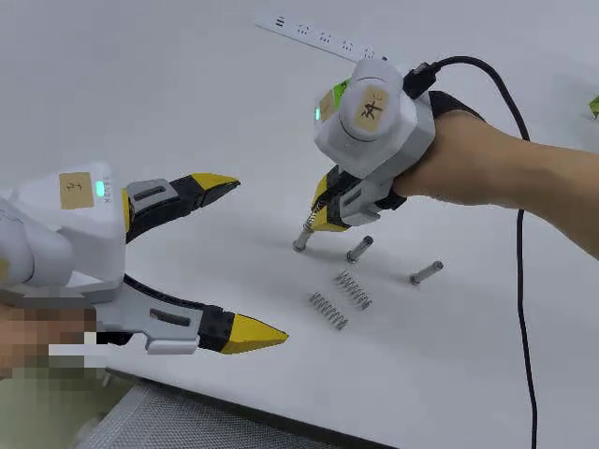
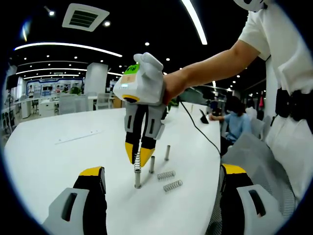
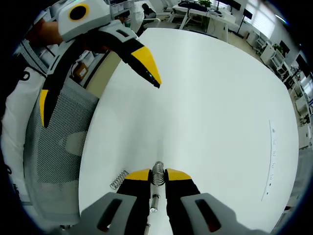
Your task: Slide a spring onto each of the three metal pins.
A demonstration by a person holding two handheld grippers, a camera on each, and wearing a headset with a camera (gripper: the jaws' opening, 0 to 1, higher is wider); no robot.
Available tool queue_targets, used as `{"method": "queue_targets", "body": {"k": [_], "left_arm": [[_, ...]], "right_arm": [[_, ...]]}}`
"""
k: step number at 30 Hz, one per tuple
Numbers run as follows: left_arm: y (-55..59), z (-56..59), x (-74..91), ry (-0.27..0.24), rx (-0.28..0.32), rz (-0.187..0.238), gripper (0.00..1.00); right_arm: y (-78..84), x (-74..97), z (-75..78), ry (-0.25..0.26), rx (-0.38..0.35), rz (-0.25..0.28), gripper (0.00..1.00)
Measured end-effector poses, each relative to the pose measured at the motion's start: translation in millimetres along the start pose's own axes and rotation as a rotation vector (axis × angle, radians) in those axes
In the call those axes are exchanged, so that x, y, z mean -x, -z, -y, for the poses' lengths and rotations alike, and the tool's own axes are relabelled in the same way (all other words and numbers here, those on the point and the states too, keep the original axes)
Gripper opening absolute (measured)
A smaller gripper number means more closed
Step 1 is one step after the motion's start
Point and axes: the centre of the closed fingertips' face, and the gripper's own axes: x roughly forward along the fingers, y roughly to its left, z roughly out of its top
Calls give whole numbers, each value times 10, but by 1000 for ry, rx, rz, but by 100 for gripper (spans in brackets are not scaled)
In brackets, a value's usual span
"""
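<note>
Three short metal pins stand on the white table: left pin (image 1: 302, 239), middle pin (image 1: 359, 249), right pin (image 1: 426, 272). My right gripper (image 1: 318, 217) is shut on a spring (image 3: 157, 171) held upright, its lower end over the top of the left pin (image 2: 138, 180). Two more springs (image 1: 353, 289) (image 1: 328, 311) lie loose on the table in front of the pins. My left gripper (image 1: 239, 257) hovers wide open at the near left, nothing between its fingers, well apart from the pins.
A white power strip (image 1: 318, 36) lies at the far side. A black cable (image 1: 520, 281) trails from the right gripper across the table on the right. The table's front edge and a grey mesh chair (image 1: 150, 421) are below the left gripper.
</note>
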Motion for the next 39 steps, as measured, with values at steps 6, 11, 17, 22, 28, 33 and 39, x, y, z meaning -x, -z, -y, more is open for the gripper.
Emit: {"method": "queue_targets", "body": {"k": [6, 11, 17, 22, 28, 33, 39], "left_arm": [[-14, 27, -15, 1, 1, 2, 99], [-10, 23, -16, 0, 2, 0, 99], [2, -5, -15, 0, 2, 0, 99], [1, 5, -19, 0, 7, 1, 98], [7, 9, -15, -1, 10, 3, 98], [11, 8, -17, 0, 14, 3, 98], [19, 11, -23, 1, 17, 1, 97]], "right_arm": [[20, -47, 6, 1, 3, -6, 12], [21, -67, 4, 2, 7, -8, 12], [42, -137, 22, 5, 13, -15, 12], [58, -186, 27, 3, 12, -18, 12], [73, -253, 1, 7, 10, -20, 12], [87, -321, 2, 11, 12, -25, 12], [105, -358, -1, 12, 17, -32, 12]]}}
